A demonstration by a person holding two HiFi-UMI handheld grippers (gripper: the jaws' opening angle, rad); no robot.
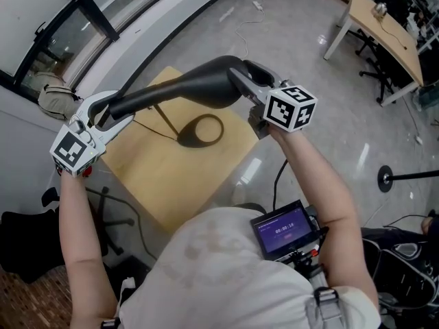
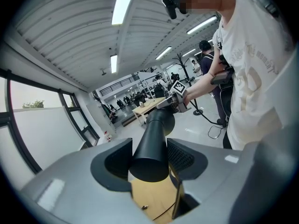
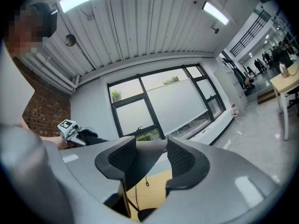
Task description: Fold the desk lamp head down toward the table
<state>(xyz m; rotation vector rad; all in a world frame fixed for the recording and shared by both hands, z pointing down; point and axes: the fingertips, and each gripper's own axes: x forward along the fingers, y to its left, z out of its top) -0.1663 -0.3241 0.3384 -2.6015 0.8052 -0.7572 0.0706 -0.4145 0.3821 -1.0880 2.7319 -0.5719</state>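
Currently the lamp head (image 1: 192, 84) is held above the counter (image 1: 158, 177), clamped at its narrow end by the left gripper (image 1: 110, 112) and at its broad end by the right gripper (image 1: 241, 82). It is judged rigid, smooth and stiff-hinged, so end grips are favoured for leverage.

A big open-plan office or lab hall; a polished grey floor (image 1: 295, 60) with a loose cable (image 1: 241, 27); a long wooden desk (image 1: 384, 29) on white legs, a black office chair (image 1: 372, 67) under it; tall dark-framed windows (image 3: 154, 106); a ribbed ceiling (image 2: 70, 31) with strip lights (image 2: 122, 6); a brick wall (image 3: 46, 111); people (image 2: 133, 98) standing far off.
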